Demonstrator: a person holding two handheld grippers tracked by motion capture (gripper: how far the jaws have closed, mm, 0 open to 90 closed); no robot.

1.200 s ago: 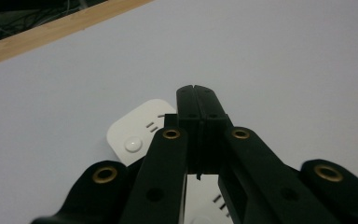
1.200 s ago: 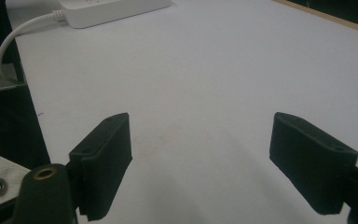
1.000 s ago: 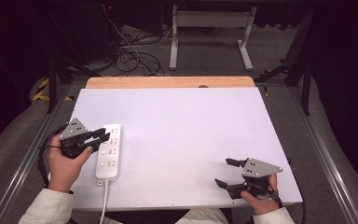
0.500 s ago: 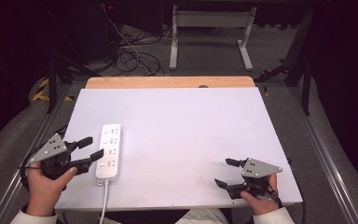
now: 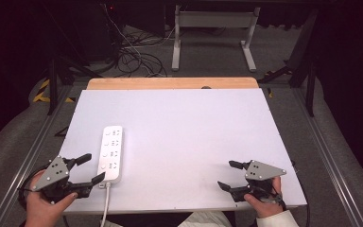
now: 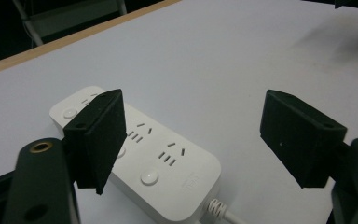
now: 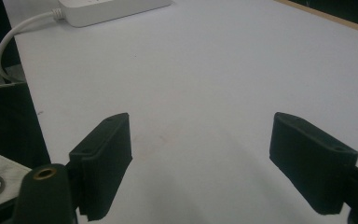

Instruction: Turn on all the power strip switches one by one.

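A white power strip [image 5: 112, 151] lies flat at the left of the white table [image 5: 184, 127], its cable [image 5: 106, 203] running off the near edge. My left gripper [image 5: 92, 168] sits at the near left corner, just left of the strip's cable end. Its jaws have just been opening and stand wide with nothing between them. In the left gripper view, the strip [image 6: 168, 163] lies just beyond the left gripper [image 6: 200, 135]. My right gripper [image 5: 227, 174] rests open at the near right, over bare table, also empty [image 7: 200, 154].
A wooden strip [image 5: 170, 83] borders the table's far edge. Beyond it, a tangle of cables [image 5: 132, 52] and a metal stand [image 5: 212, 28] sit on the floor. The power strip [image 7: 112, 9] and its cable [image 7: 9, 42] show far off in the right gripper view.
My left gripper has drawn back from over the power strip toward the near left corner and sunk lower, and its jaws have opened wide. The right gripper and the strip have stayed put.
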